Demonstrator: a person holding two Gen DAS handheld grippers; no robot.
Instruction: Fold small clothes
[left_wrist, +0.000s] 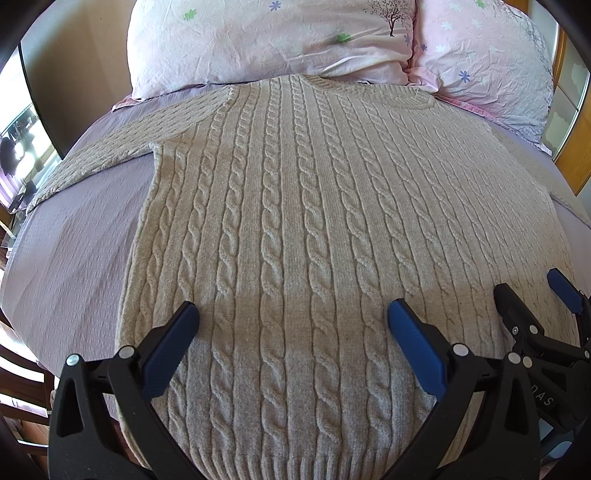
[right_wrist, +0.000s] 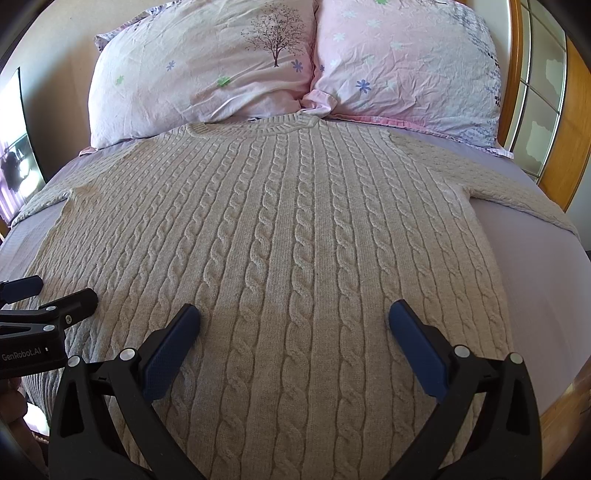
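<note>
A beige cable-knit sweater (left_wrist: 314, 221) lies flat on the bed, collar toward the pillows, sleeves spread to both sides; it also shows in the right wrist view (right_wrist: 295, 240). My left gripper (left_wrist: 293, 314) is open and empty above the sweater's lower left part, near the hem. My right gripper (right_wrist: 294, 314) is open and empty above the lower right part. The right gripper shows at the right edge of the left wrist view (left_wrist: 532, 291), and the left gripper at the left edge of the right wrist view (right_wrist: 55, 291).
A lilac bedsheet (left_wrist: 74, 251) covers the bed. Two pink floral pillows (right_wrist: 207, 66) (right_wrist: 406, 62) lie at the head. A wooden headboard frame (right_wrist: 569, 122) stands at the right. A window (left_wrist: 22, 147) is at the left.
</note>
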